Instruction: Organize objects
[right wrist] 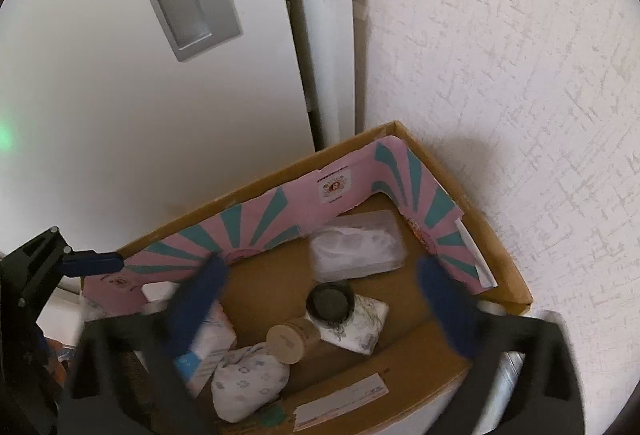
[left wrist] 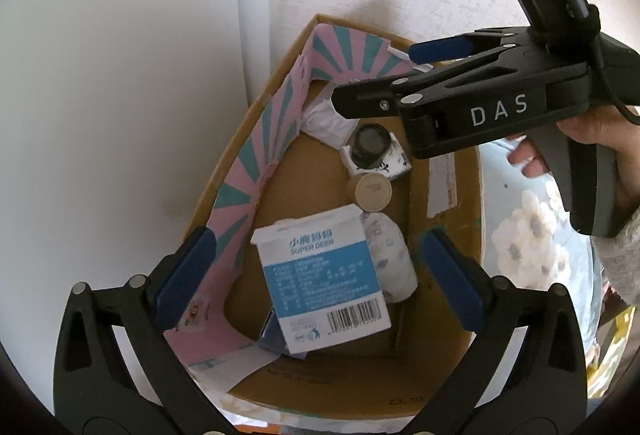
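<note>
- Left wrist view:
  - Cardboard box (left wrist: 456, 267) is seen from above, set against a white wall, with a pink-and-teal liner (left wrist: 276, 139) folded along its far sides.
  - Several things are already lodged inside: a white-and-blue carton (left wrist: 324, 283) leaning on the floor of the box, a patterned cloth pouch (left wrist: 392, 259) touching it, a tan-lidded jar (left wrist: 374, 191), and a dark-lidded jar (left wrist: 370, 141) resting on a printed packet.
  - Left gripper (left wrist: 320, 275) is held over the carton with its jaws spread wide and nothing clamped; the carton is judged to be released.
  - Right gripper (left wrist: 384, 71) is seen side-on above the jars, parted and empty.
- Right wrist view:
  - A clear plastic packet (right wrist: 356, 247) is shown in the far corner, near the jars.
  - Right gripper is blurred, its pads apart and pressing on nothing.
  - Packing is judged well advanced; whether loose items remain outside cannot be told.
</note>
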`<state>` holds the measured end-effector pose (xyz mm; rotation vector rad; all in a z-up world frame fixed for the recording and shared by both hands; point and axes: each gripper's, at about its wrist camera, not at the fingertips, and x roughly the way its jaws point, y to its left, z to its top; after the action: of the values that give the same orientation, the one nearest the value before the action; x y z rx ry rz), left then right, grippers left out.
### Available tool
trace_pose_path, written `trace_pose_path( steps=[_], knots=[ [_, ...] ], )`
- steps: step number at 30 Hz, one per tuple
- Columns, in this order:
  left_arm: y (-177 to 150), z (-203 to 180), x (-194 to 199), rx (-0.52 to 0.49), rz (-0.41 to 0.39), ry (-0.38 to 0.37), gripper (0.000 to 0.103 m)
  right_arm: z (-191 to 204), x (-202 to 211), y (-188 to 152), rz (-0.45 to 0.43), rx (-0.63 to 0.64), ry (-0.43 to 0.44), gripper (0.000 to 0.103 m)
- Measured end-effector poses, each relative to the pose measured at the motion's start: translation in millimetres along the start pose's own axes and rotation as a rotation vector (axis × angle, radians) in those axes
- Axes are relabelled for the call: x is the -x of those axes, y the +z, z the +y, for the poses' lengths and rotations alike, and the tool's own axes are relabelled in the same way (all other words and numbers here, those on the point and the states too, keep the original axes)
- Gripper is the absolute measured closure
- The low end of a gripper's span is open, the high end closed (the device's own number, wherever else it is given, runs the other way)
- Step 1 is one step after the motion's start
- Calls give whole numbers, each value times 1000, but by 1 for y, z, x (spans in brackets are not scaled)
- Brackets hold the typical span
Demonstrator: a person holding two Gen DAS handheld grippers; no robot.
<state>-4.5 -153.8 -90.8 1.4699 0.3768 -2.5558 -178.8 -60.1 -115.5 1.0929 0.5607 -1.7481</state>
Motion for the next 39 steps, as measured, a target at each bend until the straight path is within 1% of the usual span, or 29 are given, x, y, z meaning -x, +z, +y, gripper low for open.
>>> trace_pose_path(
  steps=[3, 5, 6, 10, 13, 14, 20, 26, 30, 35, 37, 39],
  knots=[
    [0, 0, -1, -1, 2, -3, 0, 0, 1, -2, 24, -1, 0, 1],
    [0, 0, -1, 0, -1, -8, 0, 1, 8, -2, 14, 0, -13, 1],
    [0, 0, -1, 2, -3, -10, 0, 8, 7, 3, 14, -2, -14, 1],
    [-1, 0, 2, 2, -9, -17, 0, 10, 11, 3, 13, -7, -16, 1],
    [0, -1, 5, -3, -16, -22, 0, 8, 14, -1, 10, -10, -18, 1],
    [0, -2, 6, -6, -18, -23, 0, 5, 6, 1, 9, -12, -18, 1],
    [6, -8, 16, -33, -36, -32, 0, 7, 19, 1, -11, -30, -28, 1],
    [18, -18, 32, -75, -66, -57, 0, 5, 57, -5, -53, -80, -52, 1],
    [26, -25, 42, -115, -88, -70, 0, 0, 87, -12, -90, -137, -87, 1],
    [34, -37, 50, -166, -103, -90, 0, -9, 131, -26, -128, -213, -172, 1],
    [35, -42, 52, -182, -111, -97, 0, -14, 142, -34, -140, -251, -194, 1],
    [38, -46, 55, -193, -119, -113, 0, -18, 158, -46, -155, -290, -243, 0]
  ],
)
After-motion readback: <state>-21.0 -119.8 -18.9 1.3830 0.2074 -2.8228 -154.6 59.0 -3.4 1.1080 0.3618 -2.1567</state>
